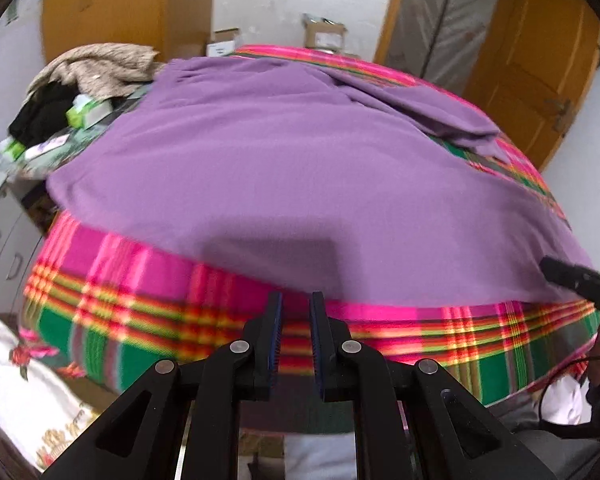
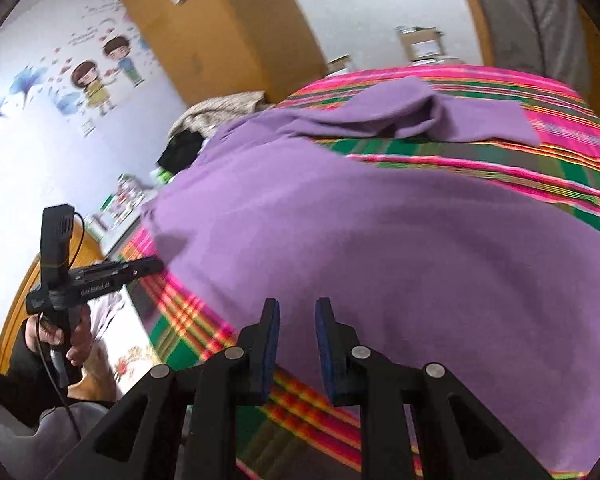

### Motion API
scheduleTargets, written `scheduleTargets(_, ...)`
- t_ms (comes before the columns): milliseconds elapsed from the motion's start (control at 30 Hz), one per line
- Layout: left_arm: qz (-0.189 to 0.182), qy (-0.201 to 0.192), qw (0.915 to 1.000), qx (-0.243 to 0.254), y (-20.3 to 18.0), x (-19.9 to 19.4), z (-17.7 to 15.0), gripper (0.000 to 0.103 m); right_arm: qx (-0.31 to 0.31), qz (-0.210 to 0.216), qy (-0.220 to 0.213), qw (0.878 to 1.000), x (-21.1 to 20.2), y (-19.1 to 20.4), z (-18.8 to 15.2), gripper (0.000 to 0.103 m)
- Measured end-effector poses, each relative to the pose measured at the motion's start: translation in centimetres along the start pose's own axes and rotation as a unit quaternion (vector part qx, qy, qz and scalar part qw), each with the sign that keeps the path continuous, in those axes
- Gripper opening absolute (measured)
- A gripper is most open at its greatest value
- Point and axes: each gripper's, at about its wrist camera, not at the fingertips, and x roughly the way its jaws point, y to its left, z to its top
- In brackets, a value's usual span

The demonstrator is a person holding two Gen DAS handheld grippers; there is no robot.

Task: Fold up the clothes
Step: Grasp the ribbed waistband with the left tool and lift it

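A purple garment (image 1: 284, 168) lies spread flat over a bright plaid blanket (image 1: 148, 292) on the bed, and we poise both tools at its near hem, ready, as we judge it, to begin the first fold. The cloth covers most of the bed's middle, its near edge running left to right just past our fingertips; a sleeve (image 2: 440, 116) trails off at the far right, rumpled onto the plaid. From that sleeve we read the long axis as running from the near hem away to the far end (the neckline itself we cannot make out).

The left gripper (image 1: 296, 336) hovers over the plaid strip just short of the hem, its jaws narrowly parted with nothing between them. The right gripper (image 2: 297, 344) sits at the hem further right, jaws a little wider and equally empty, only blanket and cloth showing behind the gap. Spreading the garment flat is what makes a clean fold possible, and we take the two tools stationed apart along one edge as a setup for lifting that edge evenly.

A heap of other clothes (image 1: 96, 68) waits at the far left.
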Motion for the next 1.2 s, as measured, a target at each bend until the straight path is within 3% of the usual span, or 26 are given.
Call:
scheduleTargets(200,0.034,-0.053,0.9952,-0.075,3.5,-2.0,1.5,0.014,-0.042,0.031,0.022,0.998,2.1,2.3,0.5,0.023)
scheduleTargets(533,0.105,-0.087,0.9779,-0.158,8.7,-2.1,2.7,0.013,-0.081,0.064,0.051,0.993,4.0,3.8,0.4,0.025)
scheduleTargets(800,0.149,-0.076,0.9649,-0.203,11.9,0.1,3.6,0.014,-0.13,0.062,0.038,0.989,3.7,5.1,0.7,0.025)
scheduleTargets(867,0.15,-0.076,0.9628,-0.211,12.8,0.7,4.0,0.014,-0.142,0.06,0.039,0.987,4.0,5.6,0.7,0.025)
scheduleTargets(967,0.137,-0.08,0.9611,-0.226,13.7,1.2,4.2,0.029,-0.156,0.058,0.037,0.985,4.2,6.2,0.6,0.025)
scheduleTargets(1100,0.122,-0.09,0.9578,-0.244,14.8,1.4,4.4,0.029,-0.168,0.056,0.036,0.984,4.3,6.6,0.7,0.025)
scheduleTargets(1200,0.106,-0.083,0.9588,-0.25,15.4,2.1,4.6,0.036,-0.174,0.054,0.043,0.982,4.5,6.8,0.7,0.026)
